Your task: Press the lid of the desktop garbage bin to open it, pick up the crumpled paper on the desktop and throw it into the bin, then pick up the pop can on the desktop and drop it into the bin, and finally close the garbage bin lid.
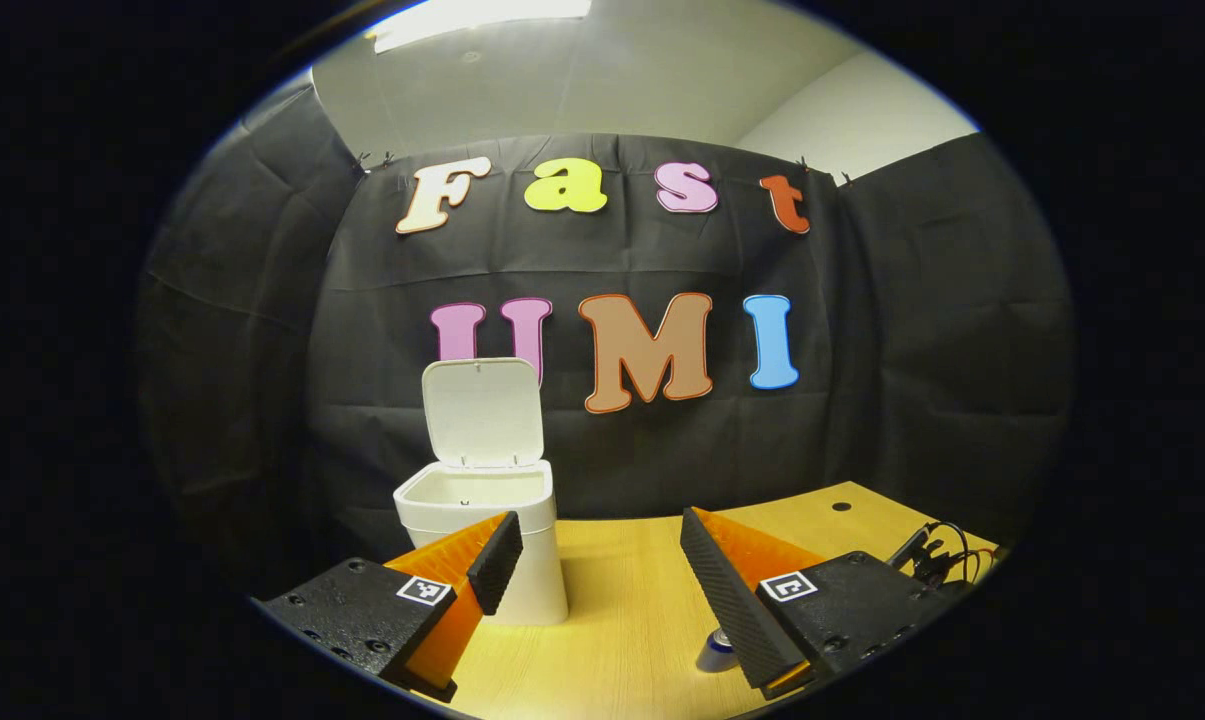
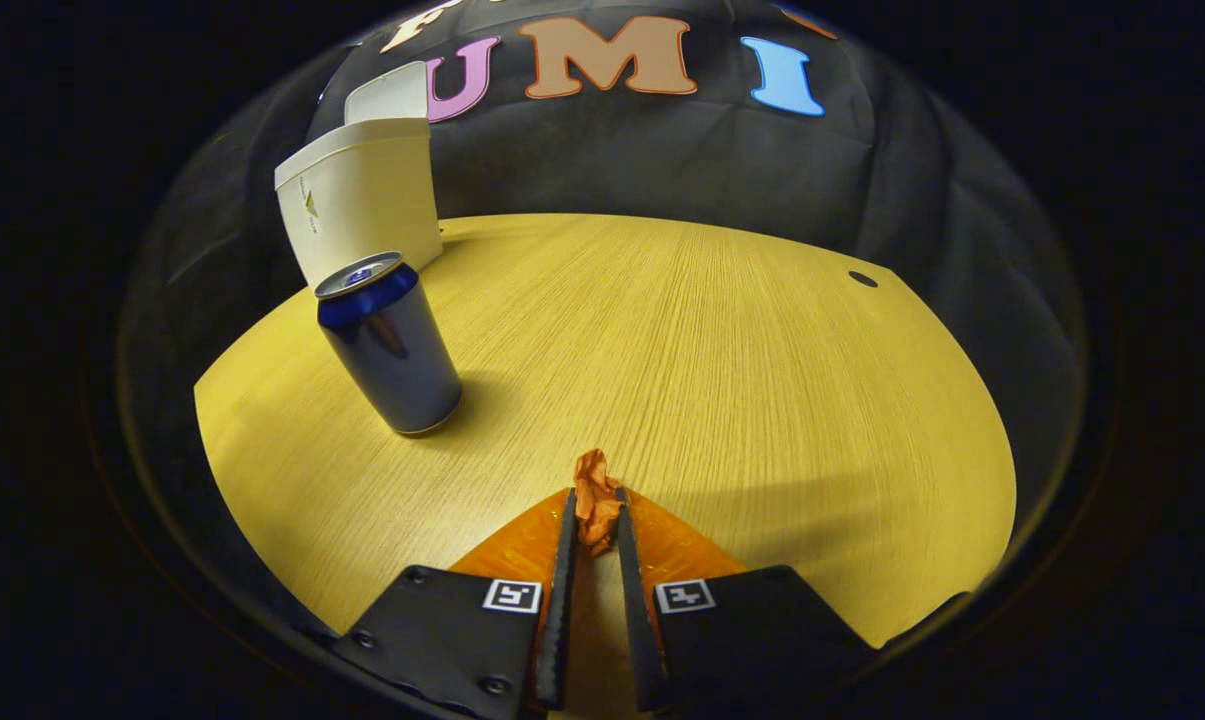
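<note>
The white desktop bin (image 1: 482, 545) stands at the left of the wooden table with its lid (image 1: 483, 412) raised upright. My left gripper (image 1: 594, 550) hovers open just in front of it, nothing between its fingers. A blue pop can (image 1: 717, 650) peeks up beside the right finger. In the right gripper view the pop can (image 2: 390, 343) stands upright in front of the bin (image 2: 362, 195). My right gripper (image 2: 594, 500) is shut on the crumpled orange paper (image 2: 595, 498), low over the table.
The wooden table (image 2: 712, 340) has a small dark hole (image 2: 863, 279) near its far right corner. Black cables (image 1: 937, 560) lie at the table's right edge. The black cloth wall closes off the back.
</note>
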### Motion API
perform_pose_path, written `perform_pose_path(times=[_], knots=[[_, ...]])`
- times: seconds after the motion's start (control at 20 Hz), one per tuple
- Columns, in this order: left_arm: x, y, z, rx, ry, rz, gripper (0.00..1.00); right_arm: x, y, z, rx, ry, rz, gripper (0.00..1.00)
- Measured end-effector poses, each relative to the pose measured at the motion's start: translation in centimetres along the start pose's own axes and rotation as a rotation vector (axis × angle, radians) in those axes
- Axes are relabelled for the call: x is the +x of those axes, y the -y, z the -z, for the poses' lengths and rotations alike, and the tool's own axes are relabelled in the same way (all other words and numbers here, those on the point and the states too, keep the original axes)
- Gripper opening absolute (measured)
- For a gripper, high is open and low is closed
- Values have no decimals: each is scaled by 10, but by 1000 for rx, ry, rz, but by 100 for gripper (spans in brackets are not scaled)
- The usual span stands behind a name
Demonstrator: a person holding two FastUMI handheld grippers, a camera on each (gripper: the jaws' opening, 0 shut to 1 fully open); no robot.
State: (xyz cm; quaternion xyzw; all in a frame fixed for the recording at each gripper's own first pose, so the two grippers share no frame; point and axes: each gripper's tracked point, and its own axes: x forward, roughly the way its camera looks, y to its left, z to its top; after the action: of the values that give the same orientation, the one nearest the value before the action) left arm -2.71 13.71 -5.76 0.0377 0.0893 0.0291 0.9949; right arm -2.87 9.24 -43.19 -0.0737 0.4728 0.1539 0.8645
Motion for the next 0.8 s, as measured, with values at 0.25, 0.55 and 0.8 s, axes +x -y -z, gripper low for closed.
perform_pose_path(times=[0.25, 0.55, 0.8], knots=[[4, 1, 2, -15, 2, 11, 96, -35, -18, -70, -15, 202, -42, 27], [7, 4, 6, -38, -4, 32, 96, -93, -47, -171, -31, 426, -98, 27], [8, -4, 12, -58, -12, 27, 96, -132, -71, -243, -39, 566, -151, 27]])
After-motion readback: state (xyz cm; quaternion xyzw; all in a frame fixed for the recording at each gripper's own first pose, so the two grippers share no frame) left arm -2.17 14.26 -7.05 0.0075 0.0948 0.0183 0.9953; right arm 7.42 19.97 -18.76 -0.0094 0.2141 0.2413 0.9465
